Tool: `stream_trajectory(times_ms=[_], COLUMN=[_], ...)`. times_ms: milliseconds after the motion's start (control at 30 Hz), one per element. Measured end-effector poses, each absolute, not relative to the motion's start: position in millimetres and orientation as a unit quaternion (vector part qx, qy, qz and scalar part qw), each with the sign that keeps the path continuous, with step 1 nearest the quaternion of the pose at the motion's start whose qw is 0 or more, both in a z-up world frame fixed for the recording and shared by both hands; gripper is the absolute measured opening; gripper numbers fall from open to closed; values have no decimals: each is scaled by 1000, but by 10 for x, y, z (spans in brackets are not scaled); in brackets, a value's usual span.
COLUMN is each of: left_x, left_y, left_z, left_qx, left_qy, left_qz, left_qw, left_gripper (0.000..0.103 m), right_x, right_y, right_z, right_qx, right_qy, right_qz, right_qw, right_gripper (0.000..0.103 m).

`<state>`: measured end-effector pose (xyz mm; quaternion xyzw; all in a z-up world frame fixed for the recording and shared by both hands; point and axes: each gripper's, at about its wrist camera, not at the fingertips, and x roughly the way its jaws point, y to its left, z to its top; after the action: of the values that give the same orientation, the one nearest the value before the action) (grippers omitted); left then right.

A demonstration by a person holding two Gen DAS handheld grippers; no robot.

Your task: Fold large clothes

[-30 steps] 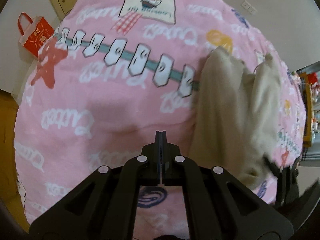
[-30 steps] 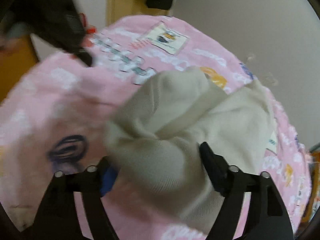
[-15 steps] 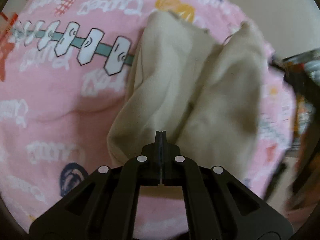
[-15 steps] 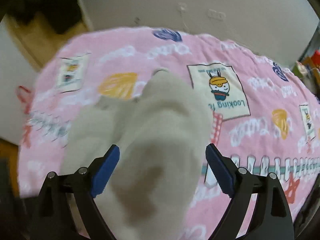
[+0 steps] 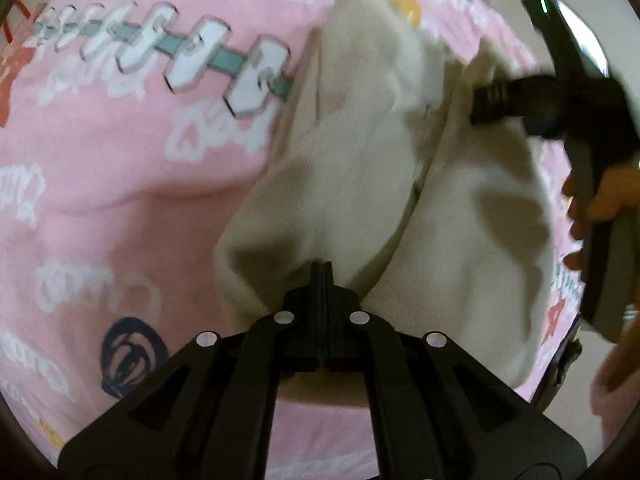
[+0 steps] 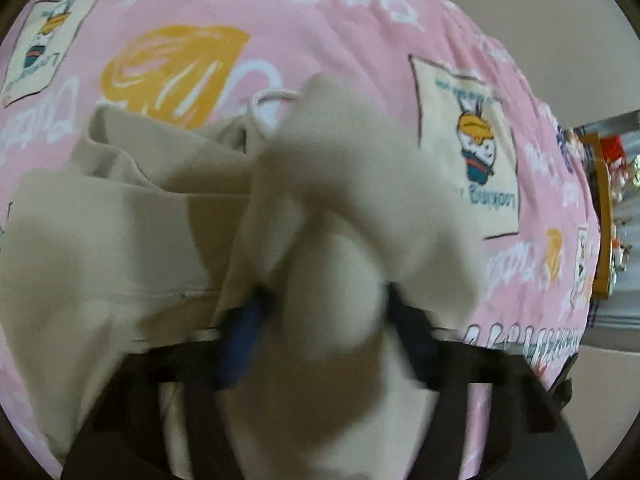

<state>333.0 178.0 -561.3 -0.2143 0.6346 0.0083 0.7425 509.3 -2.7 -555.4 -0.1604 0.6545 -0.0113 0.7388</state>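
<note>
A beige garment (image 5: 400, 184) lies bunched in two long folds on a pink printed blanket (image 5: 120, 160). My left gripper (image 5: 322, 276) is shut with nothing in it, its tips just over the garment's near edge. In the left wrist view my right gripper (image 5: 480, 100) reaches into the garment's far right part, with a hand (image 5: 600, 200) on its handle. In the right wrist view a raised bunch of the beige garment (image 6: 340, 240) fills the gap of my right gripper (image 6: 324, 320). Its jaws are closing and the blue pads (image 6: 244, 332) press on the cloth. A white drawstring (image 6: 276, 96) shows beyond.
The pink blanket (image 6: 320, 20) covers the whole bed. A pale wall (image 6: 560, 20) stands behind it. A wooden shelf with small items (image 6: 604, 216) is at the right edge. The floor shows past the bed's right edge (image 5: 592, 352).
My left gripper slid right and down, from over bare blanket to the garment's near edge, staying shut. My right gripper swung across and rolled, and its jaws narrowed onto a bunch of cloth.
</note>
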Motion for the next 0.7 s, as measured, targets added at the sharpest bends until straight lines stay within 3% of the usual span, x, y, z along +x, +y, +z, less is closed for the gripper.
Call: stream_trajectory(times_ms=[133, 300, 467, 700], left_x=[3430, 3760, 4045, 3772], left_y=[2036, 2165, 2179, 2264], left_z=[-5468, -5945, -6527, -6159], left_qx=[-202, -178, -205, -227], left_qy=[614, 647, 668, 636], left_qz=[18, -16, -87, -128], left_qw=[763, 741, 710, 726], left_gripper=[0, 0, 0, 0], right_x=[5025, 4803, 4615, 4790], right_y=[-214, -266, 16, 740], right_z=[-5246, -4613, -4296, -4644], right_qx=[-116, -63, -97, -164], right_qy=[638, 606, 586, 608], right_qz=[45, 142, 240, 284], right_qw=[760, 780, 768, 723], right_gripper=[24, 22, 22, 22])
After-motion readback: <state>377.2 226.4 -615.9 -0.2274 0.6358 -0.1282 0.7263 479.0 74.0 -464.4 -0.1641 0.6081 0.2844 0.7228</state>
